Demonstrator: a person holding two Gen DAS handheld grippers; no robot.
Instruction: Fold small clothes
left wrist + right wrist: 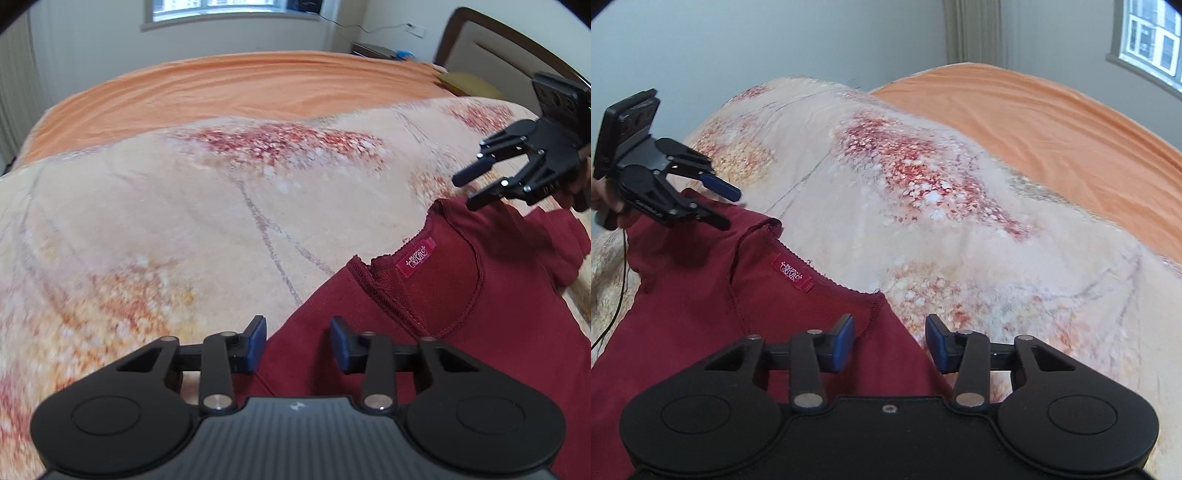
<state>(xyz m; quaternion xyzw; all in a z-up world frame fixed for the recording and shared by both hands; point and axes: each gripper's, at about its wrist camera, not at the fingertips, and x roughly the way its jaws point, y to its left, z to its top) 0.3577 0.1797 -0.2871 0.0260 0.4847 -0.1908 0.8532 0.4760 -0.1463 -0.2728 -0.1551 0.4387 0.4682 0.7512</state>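
1. While both hands hovered low over the bed, a dark red garment (443,295) lay spread on the floral blanket (166,221), its neckline turned toward the far side of the bed.
2. Inside that neckline sat a small red label (416,260) with pale lettering I could not read.
3. At one shoulder of the garment was the left gripper (297,345), with the edge of the red cloth running between its blue pads (256,343).
4. Its jaws stood partly apart, and the pads did not appear to press on the fabric, so it held nothing that I could see.
5. At the other shoulder was the right gripper (890,345), one blue pad over the red cloth and the other over the blanket.
6. Its jaws too stood partly apart, with the garment's edge between them and no clamp on it.
7. From each gripper's camera the other tool showed at the frame's edge, fingers parted, just above the opposite shoulder.
8. Beyond the blanket lay an orange sheet (240,85) up to the far edge of the bed.
9. A window (229,9) was set in the wall behind, and a brown headboard (491,48) stood at one end.
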